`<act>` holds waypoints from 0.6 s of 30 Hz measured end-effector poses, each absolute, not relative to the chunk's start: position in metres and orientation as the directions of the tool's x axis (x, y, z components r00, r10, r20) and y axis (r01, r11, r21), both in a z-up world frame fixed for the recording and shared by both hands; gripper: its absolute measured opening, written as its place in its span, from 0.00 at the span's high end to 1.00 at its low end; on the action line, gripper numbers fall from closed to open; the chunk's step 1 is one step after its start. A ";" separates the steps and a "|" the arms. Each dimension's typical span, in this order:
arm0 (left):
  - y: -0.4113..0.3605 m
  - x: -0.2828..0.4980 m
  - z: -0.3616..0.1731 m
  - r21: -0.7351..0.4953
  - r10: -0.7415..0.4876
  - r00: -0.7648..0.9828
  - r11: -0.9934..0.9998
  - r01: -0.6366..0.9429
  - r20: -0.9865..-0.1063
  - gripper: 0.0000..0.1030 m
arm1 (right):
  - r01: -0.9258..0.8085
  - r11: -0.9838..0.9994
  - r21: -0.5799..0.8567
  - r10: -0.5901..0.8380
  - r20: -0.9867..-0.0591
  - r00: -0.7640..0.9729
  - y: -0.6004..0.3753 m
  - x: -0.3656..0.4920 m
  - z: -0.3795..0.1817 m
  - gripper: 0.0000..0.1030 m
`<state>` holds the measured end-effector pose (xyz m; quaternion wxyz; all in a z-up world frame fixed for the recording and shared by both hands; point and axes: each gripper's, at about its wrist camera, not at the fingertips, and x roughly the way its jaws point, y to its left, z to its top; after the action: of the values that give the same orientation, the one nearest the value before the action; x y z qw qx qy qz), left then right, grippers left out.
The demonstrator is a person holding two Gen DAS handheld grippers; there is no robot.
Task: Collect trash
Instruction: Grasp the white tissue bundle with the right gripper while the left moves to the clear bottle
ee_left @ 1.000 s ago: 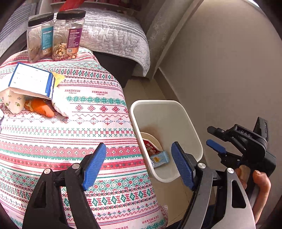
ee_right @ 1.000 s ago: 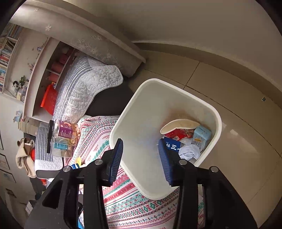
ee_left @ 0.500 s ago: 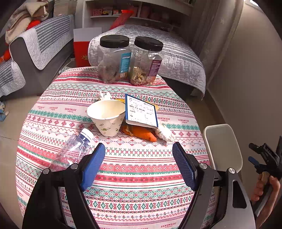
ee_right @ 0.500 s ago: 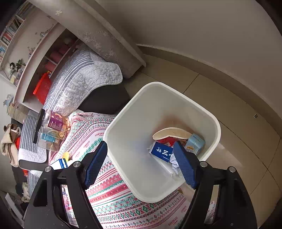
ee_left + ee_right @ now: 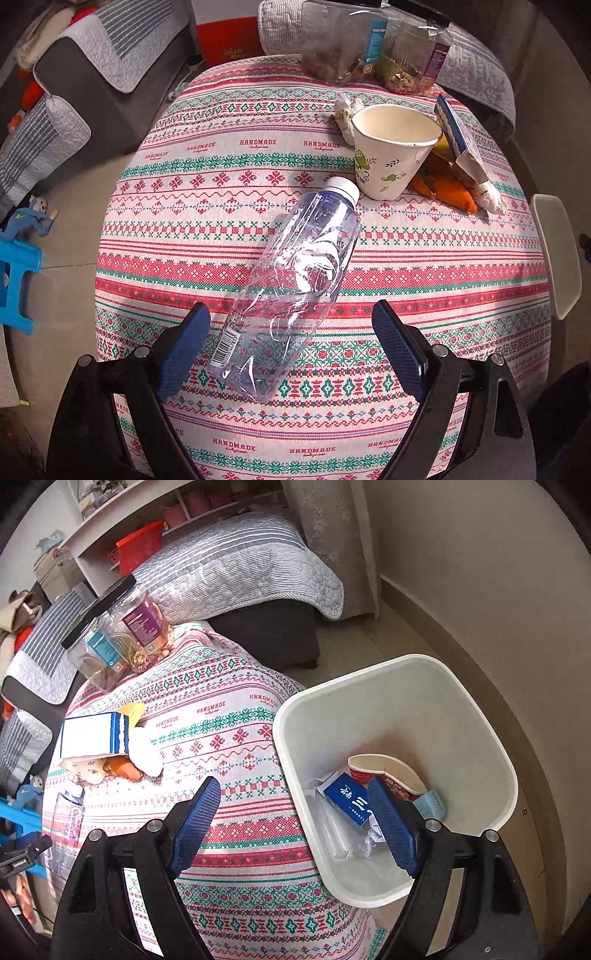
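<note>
Patterned cloth: tablecloth (image 5: 229, 206) largely bare left of the plastic bottle (image 5: 295, 291).
Bin: white bin (image 5: 476, 716) hugs the table's edge.
Left gripper (image 5: 291, 350): jaws opening, bottle's base between them, untouched.
Right gripper (image 5: 295, 827): opening, empty, straddling the bin's rim.

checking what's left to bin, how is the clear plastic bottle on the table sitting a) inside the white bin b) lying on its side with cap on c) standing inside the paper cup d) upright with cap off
b: the clear plastic bottle lies on its side on the patterned tablecloth, its white cap on, pointing toward the paper cup.
</note>
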<state>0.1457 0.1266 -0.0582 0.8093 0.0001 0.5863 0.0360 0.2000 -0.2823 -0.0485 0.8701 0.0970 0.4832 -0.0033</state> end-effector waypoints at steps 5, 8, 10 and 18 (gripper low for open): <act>0.129 0.150 -0.074 0.057 0.066 0.265 0.997 -0.042 -0.962 0.16 | -0.044 0.991 0.129 0.134 -0.852 0.507 -0.229 0.216 -0.058 0.24; 0.125 0.152 -0.077 0.079 0.080 0.267 0.997 -0.014 -0.960 0.16 | -0.100 0.991 0.094 0.132 -0.846 0.516 -0.205 0.223 -0.060 0.24; 0.121 0.153 -0.078 0.092 0.087 0.269 0.996 0.006 -0.959 0.16 | -0.138 0.987 0.079 0.140 -0.841 0.522 -0.192 0.228 -0.061 0.25; 0.114 0.161 -0.095 0.132 0.117 0.240 0.990 0.046 -0.964 0.24 | -0.281 0.960 0.018 0.166 -0.840 0.516 -0.146 0.250 -0.075 0.28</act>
<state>0.1611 0.1139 -0.0953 0.7846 0.0665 0.6160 0.0226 0.2504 -0.1464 -0.0748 0.8685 -0.0602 0.4750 0.1286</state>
